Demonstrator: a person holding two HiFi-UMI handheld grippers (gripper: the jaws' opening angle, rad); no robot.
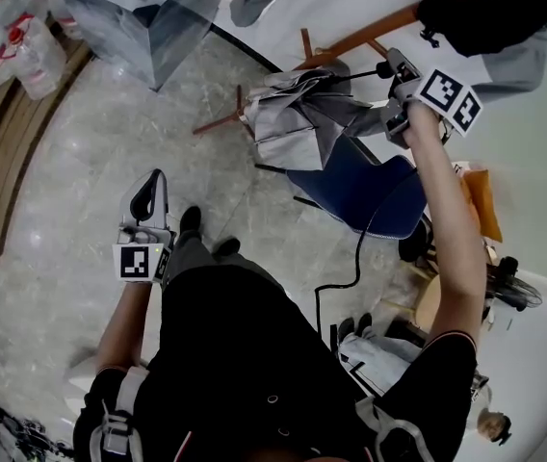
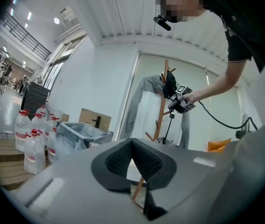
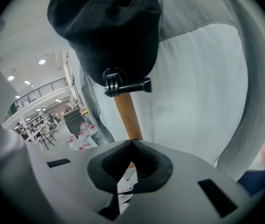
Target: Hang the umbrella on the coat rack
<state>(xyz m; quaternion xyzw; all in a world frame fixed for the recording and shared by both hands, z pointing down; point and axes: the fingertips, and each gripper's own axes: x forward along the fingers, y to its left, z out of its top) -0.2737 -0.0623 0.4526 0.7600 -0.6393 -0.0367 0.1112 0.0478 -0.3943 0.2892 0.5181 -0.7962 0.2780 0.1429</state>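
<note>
My right gripper [image 1: 396,73] is raised at the wooden coat rack [image 1: 370,32], shut on the black handle end of the grey folded umbrella [image 1: 302,114], which hangs below it. In the right gripper view the shut jaws [image 3: 132,143] sit just in front of the rack's pole [image 3: 128,115]; grey umbrella cloth [image 3: 125,185] shows beneath them. The left gripper view shows the right gripper [image 2: 183,99] beside the rack [image 2: 163,101], with the umbrella's shaft [image 2: 170,122] hanging down. My left gripper [image 1: 154,183] is held low and level, shut and empty [image 2: 131,141].
A black hat [image 3: 109,31] and a grey garment [image 3: 202,78] hang on the rack. A blue chair [image 1: 370,191] stands under the umbrella, with a cable on the floor. At the left are water bottles [image 2: 30,134], a clear bin [image 2: 81,134] and a cardboard box [image 2: 95,118].
</note>
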